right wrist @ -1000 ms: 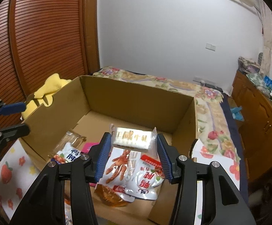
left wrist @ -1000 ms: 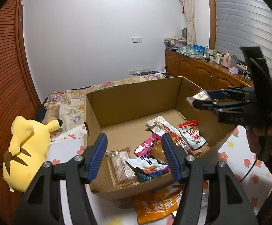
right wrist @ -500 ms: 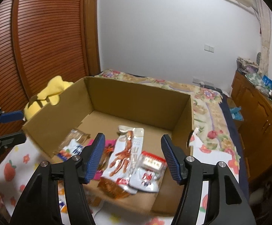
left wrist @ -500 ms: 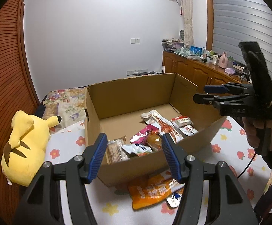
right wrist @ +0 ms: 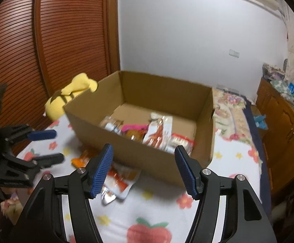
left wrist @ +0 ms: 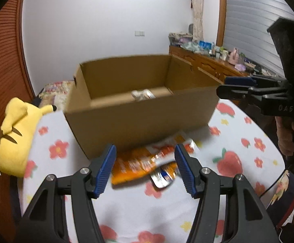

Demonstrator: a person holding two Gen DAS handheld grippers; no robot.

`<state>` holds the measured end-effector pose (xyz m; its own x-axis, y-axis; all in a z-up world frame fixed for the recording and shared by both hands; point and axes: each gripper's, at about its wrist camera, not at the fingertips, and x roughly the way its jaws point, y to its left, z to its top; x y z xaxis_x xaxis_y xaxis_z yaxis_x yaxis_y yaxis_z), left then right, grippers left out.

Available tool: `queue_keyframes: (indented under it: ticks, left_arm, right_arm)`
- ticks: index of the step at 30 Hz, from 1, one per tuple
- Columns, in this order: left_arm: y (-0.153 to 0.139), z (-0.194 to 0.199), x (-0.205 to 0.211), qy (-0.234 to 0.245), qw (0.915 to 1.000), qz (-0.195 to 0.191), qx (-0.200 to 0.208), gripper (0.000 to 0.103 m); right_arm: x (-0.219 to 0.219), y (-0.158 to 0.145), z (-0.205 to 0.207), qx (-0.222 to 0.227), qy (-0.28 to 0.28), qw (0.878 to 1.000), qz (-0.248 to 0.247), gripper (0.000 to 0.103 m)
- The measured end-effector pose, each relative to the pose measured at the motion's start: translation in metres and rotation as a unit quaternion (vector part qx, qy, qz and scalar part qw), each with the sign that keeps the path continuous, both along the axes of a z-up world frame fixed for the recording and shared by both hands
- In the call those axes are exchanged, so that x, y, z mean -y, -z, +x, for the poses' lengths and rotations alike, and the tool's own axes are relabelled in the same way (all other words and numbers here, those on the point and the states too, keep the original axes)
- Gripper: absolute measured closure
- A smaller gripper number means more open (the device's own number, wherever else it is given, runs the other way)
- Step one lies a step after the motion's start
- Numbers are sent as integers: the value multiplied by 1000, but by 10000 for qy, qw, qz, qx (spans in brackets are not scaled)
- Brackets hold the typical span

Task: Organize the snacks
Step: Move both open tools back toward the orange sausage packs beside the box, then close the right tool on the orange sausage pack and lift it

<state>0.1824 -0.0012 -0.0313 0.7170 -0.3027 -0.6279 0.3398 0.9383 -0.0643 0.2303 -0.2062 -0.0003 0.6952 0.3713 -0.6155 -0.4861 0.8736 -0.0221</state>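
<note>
An open cardboard box (left wrist: 139, 119) stands on the flowered tablecloth; it also shows in the right wrist view (right wrist: 163, 93). Several snack packets (right wrist: 157, 133) lie inside it. An orange snack bag (left wrist: 139, 164) and a small silver packet (left wrist: 163, 177) lie on the cloth in front of the box, also visible in the right wrist view (right wrist: 118, 180). My left gripper (left wrist: 145, 169) is open and empty, just above the orange bag. My right gripper (right wrist: 145, 171) is open and empty, in front of the box, and it shows in the left wrist view (left wrist: 240, 87).
A yellow plush toy (left wrist: 15, 133) lies at the table's left edge beside the box. A wooden sideboard (left wrist: 213, 64) with clutter stands at the right. A slatted wooden door (right wrist: 51, 40) is behind the plush. A bed with a floral cover (right wrist: 232, 109) lies beyond the box.
My right gripper let go of a white packet into the box and opened. Both grippers pulled back and lowered from over the box to the cloth in front of it.
</note>
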Motion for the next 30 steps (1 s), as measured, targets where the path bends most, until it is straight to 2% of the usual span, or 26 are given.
queue_keyframes:
  ticks: [8,14,17,23,30]
  left_arm:
    - [33,-8,10,10,9994,67,-342,43]
    - [44,-6,7,-48,9989,77,-459,43]
    - [46,-6,5,-68,9988,52,-476,43]
    - [54,-6,5,-91,9983,11,-569,43]
    - [60,-12,12,-32,9981,-34,-622,43]
  right_arm:
    - [-8,54,4,-723,-105,9973,1,37]
    - [-11,89,25,-1334,-167,9908,146,37]
    - [-13,102,32,-1549,-185,9877,131,42]
    - [-11,112,35,-1793,-237,9827,391,61]
    - [-15,112,34,-1857,-327,9803,583,91]
